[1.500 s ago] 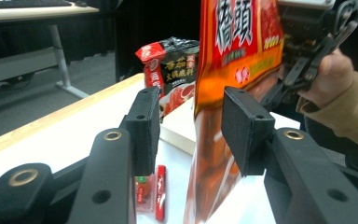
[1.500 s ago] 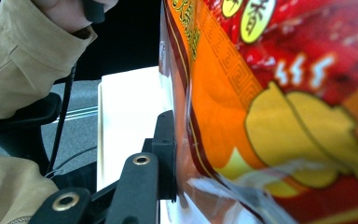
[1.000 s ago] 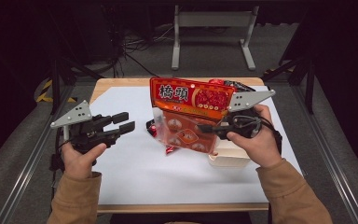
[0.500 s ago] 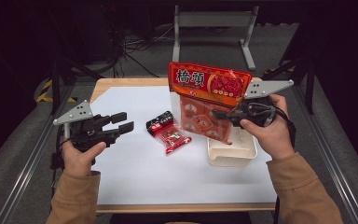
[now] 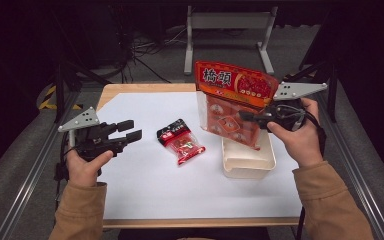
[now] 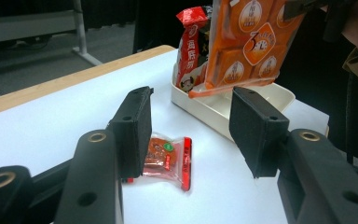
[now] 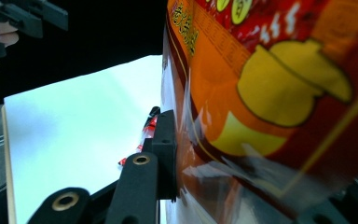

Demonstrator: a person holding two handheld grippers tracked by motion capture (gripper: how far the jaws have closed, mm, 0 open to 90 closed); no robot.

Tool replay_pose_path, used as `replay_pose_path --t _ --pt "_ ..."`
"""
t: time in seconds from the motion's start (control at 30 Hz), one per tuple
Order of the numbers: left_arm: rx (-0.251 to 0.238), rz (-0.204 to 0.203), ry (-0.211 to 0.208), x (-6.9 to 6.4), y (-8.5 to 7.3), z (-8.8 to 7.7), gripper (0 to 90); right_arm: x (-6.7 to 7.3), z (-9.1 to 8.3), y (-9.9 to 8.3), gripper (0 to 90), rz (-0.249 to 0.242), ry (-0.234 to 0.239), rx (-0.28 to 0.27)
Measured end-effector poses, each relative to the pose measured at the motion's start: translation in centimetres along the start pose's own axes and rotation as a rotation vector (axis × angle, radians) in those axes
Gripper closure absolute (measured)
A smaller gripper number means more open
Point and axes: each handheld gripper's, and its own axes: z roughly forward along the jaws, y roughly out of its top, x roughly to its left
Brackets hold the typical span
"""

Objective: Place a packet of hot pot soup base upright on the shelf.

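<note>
Holding big snack bag (image 5: pixel 232 102) upright over white tray (image 5: pixel 247 165) in clamped right gripper (image 5: pixel 246 117) | left gripper (image 5: pixel 130 130) half-open, empty, jaws just opening | small red packet (image 5: pixel 181 141) lies flat between, nearer left gripper, long axis diagonal

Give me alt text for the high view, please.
The right gripper holds a large orange snack bag upright over a white tray on the white table. A small red packet lies flat at centre, and the left gripper hovers open beside it.
</note>
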Motion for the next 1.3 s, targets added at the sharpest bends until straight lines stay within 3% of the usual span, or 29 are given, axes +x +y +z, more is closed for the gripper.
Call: replay_pose_path --t 0.3,0.5,0.83,1.3 --pt "0.001 -0.015 0.008 0.5 -0.2 -0.1 49.7 -1.1 -0.9 -0.5 69.8 0.007 -0.069 -0.011" --pt "0.007 -0.017 0.014 0.8 -0.4 -0.1 49.6 -1.7 -1.2 -0.9 69.8 0.021 -0.089 -0.02" --pt "0.01 -0.019 0.044 1.1 -0.5 -0.2 48.2 -2.7 -1.3 -2.2 69.8 0.055 -0.097 -0.066" --pt "0.02 -0.007 0.045 1.1 -0.6 -0.1 47.3 -3.1 -0.9 -4.6 69.8 0.091 -0.112 -0.069"
